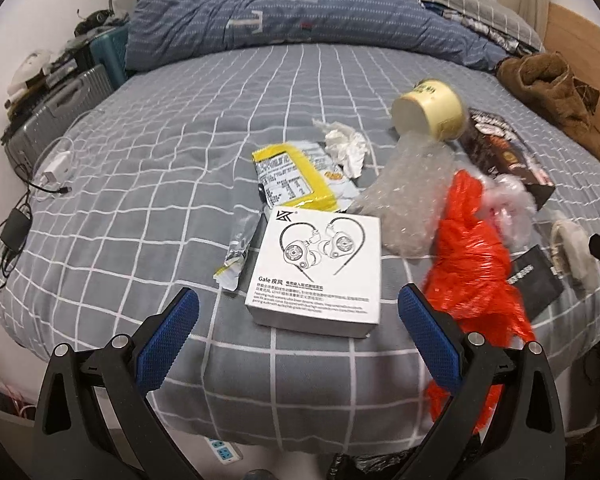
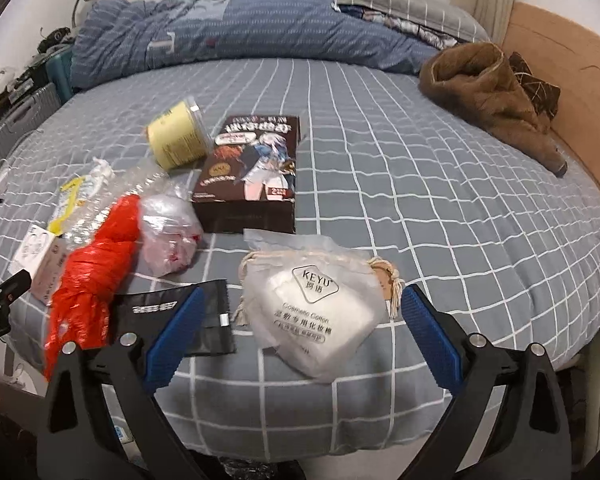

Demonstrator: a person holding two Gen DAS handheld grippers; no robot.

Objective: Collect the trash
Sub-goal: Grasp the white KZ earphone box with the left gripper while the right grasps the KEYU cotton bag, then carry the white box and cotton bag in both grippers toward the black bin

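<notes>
Grey checked bed sheet (image 1: 148, 184) w/ trash strewn across it. Left gripper (image 1: 299, 312) wide open, nothing held, hovering just short of white earphone box (image 1: 318, 264) at near edge. Orange plastic bag (image 1: 470, 264) lies just right of box, bubble wrap (image 1: 412, 184) & yellow cup (image 1: 428, 110) on its side behind. Right gripper (image 2: 300, 312) also spread wide, empty, fingers either side of cotton pad pouch (image 2: 320, 304); black sachet (image 2: 216, 320) beside its left finger, dark brown box (image 2: 252, 172) further back
</notes>
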